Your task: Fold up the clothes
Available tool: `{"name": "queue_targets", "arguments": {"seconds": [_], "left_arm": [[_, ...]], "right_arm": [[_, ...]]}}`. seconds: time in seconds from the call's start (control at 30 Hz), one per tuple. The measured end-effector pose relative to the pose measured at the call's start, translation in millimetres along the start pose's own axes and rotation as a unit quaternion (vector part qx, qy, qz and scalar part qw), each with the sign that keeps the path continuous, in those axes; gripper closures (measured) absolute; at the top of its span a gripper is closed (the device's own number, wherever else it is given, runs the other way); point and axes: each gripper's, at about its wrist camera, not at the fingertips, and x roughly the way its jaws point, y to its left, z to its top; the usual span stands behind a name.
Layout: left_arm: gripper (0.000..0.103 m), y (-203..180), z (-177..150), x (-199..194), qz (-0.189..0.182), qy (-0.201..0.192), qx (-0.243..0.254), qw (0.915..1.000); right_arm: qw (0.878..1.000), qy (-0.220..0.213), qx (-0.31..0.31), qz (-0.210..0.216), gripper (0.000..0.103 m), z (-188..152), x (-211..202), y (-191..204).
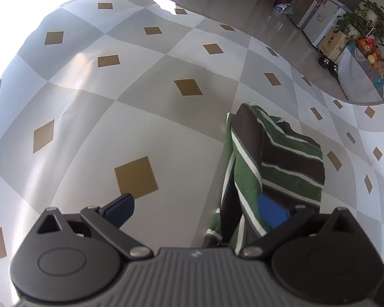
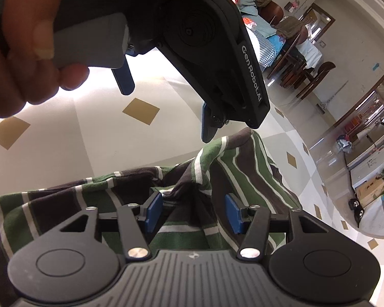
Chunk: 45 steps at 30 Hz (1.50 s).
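- A green, brown and white striped garment (image 2: 130,186) lies bunched on a checked cloth (image 1: 140,81) spread over the table.
- The right gripper (image 2: 193,213) stands half open, a ridge of fabric between its blue pads, unpinched.
- The left gripper (image 1: 195,208), in a person's hand (image 2: 25,51), hangs wide open just above the garment.
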Motion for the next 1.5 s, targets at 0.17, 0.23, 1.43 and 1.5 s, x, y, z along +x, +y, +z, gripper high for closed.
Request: {"name": "queue_targets", "arguments": {"seconds": [0.17, 0.23, 1.43, 1.5], "left_arm": [[0.0, -14.9, -2.1, 1.4, -0.008, -0.006, 0.023, 0.9997], [0.0, -19.9, -4.4, 5.7, -0.009, 0.0, 0.033, 0.9994], [0.0, -31.0, -11.4, 33.8, 0.006, 0.038, 0.05, 0.998], [0.0, -31.4, -11.5, 33.5, 0.008, 0.037, 0.049, 0.9981]], "right_arm": [[0.999, 0.0, 0.015, 0.03, 0.051, -5.5, -2.8, -6.6], [0.999, 0.002, 0.019, 0.045, 0.051, -6.0, -2.0, -7.5], [0.994, -0.009, 0.107, -0.022, 0.078, -0.4, 13.5, 8.6], [0.996, -0.009, 0.074, -0.047, 0.083, -1.3, 12.3, 12.9]]}}
